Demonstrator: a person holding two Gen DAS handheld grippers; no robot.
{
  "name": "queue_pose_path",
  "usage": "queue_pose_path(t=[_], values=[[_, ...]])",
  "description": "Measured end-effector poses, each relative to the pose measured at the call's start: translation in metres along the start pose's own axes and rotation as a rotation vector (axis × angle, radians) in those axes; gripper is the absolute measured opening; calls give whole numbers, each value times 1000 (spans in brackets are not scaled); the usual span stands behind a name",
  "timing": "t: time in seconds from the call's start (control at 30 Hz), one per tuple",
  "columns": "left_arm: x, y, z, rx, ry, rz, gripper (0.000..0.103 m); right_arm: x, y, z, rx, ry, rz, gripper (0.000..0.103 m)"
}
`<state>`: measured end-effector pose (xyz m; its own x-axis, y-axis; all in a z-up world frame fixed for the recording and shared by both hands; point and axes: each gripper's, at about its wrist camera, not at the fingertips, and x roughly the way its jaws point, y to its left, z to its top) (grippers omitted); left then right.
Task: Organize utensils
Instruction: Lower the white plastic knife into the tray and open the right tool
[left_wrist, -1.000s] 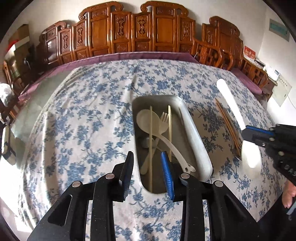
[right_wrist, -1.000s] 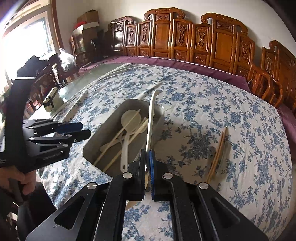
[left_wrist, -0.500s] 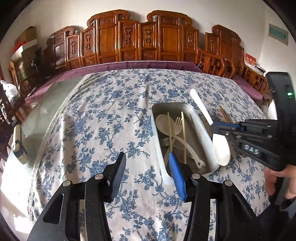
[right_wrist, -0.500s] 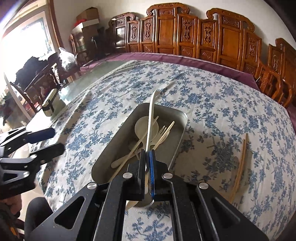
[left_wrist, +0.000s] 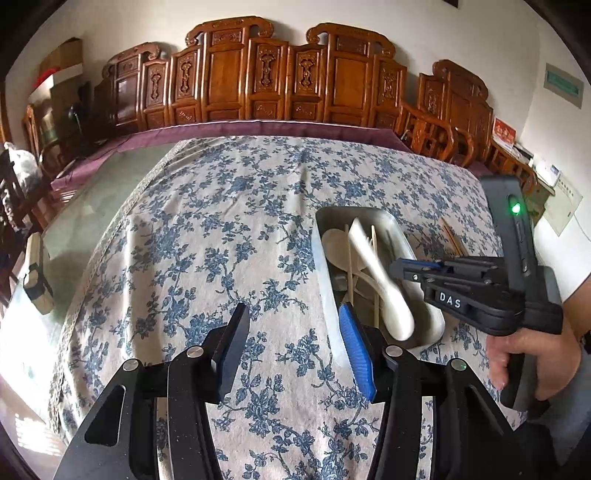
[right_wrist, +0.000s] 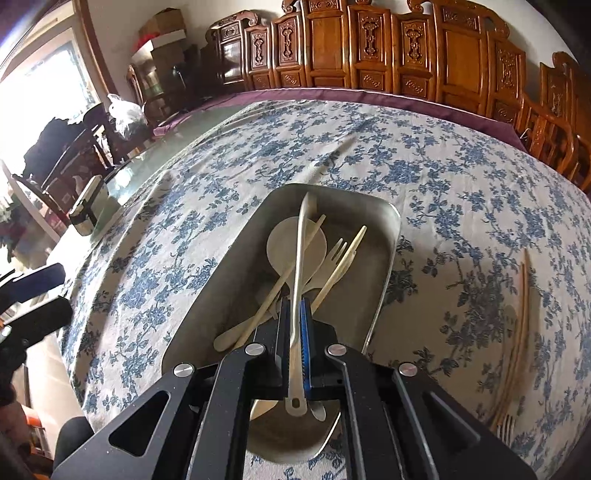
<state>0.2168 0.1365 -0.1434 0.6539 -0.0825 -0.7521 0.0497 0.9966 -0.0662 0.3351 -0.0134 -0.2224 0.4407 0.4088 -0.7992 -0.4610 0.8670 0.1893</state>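
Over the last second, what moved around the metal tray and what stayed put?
The right tool, shut on the long white plastic utensil, carried it from beside the rectangular metal tray to over it, lower. The left tool drew back from the tray; its jaws have just been opening, nothing between them. The cream spoon, fork and chopsticks in the tray, and the brown chopsticks on the floral cloth, stayed.

Right tongs (right_wrist: 295, 332) clamped tight, angled downward; left tongs (left_wrist: 291, 350) parted, just widening, nothing between.
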Motion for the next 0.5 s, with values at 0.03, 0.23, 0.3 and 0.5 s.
queue_pose_path(t=[0.03,0.23,0.3,0.5], values=[[0,0,0,-3,1,-3,48,0,0,0,-8,-1,4,7],[-4,-2,3,-4,-10,-2,48,-20,-7,0,-39,-46,19,7],[-7,-5,3,0,-19,-3,48,-36,-14,-5,-42,-69,14,7],[-25,-21,4,26,-58,-7,48,-91,-40,-31,-31,-119,-34,8]])
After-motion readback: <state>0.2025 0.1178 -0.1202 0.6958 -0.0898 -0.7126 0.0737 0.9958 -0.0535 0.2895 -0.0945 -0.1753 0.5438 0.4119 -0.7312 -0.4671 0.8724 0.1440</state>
